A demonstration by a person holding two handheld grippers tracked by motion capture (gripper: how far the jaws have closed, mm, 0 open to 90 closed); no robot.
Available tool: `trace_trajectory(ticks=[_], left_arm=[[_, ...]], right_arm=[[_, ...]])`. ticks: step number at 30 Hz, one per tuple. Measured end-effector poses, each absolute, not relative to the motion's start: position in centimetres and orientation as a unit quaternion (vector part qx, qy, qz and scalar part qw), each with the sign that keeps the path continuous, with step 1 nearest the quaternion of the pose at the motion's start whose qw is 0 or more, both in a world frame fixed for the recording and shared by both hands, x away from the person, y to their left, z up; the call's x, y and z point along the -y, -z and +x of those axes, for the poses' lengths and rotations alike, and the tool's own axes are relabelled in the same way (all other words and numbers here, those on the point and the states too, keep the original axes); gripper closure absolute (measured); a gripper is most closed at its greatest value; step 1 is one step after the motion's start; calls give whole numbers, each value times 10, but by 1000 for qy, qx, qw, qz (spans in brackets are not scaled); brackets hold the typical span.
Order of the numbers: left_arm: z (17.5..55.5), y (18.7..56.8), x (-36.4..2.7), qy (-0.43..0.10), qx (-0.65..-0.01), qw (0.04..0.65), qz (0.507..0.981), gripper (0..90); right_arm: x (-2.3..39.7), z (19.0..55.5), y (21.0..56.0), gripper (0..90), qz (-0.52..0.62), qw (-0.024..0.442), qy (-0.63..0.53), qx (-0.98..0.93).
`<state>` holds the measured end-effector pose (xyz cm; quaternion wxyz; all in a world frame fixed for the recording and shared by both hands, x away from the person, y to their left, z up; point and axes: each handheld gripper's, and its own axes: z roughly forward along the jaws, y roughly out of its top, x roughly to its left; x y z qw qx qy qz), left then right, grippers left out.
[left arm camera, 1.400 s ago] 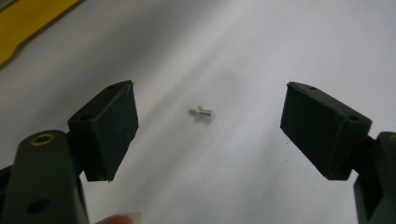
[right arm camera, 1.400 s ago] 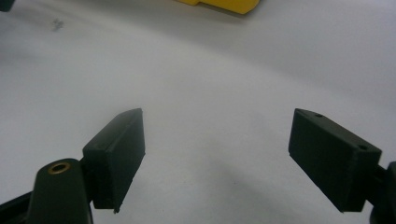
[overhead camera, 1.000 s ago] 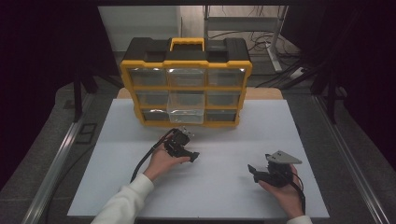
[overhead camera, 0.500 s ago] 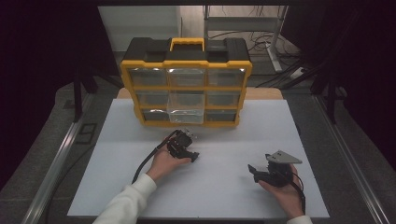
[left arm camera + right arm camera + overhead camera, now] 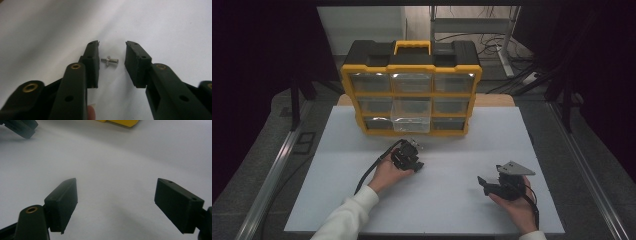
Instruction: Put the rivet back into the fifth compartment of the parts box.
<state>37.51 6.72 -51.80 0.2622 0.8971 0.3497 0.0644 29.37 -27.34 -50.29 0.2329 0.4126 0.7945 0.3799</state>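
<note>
**A:** What does the high view show?

**B:** A white surface with a yellow and black organiser case standing upright at its far edge, its clear drawers facing me. My left tool is low over the surface just in front of the case. My right tool is held in my right hand, well apart from the left one, nearer the surface's front right.

**A:** And the left gripper view?

**B:** My left tool points down at the surface. A small silver rivet lies on its side on the white surface between the jaws. The jaws have just been closing, but a gap shows on each side of the rivet, so the pads do not press on it.

**A:** The right gripper view?

**B:** My right tool stands wide open with nothing between its jaws, bare white surface under it. A yellow corner of the case shows at the top edge, and part of my left tool at the top left.
</note>
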Motion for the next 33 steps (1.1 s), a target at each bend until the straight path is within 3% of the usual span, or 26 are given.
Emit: trace_trajectory(ticks=[10,33], left_arm=[[375,518,-69,-60,-341,265,900,791],[374,512,-79,-52,-339,279,897,804]], right_arm=[[273,294,503,194,412,233,-379,-795],[274,294,503,194,412,235,-379,-795]])
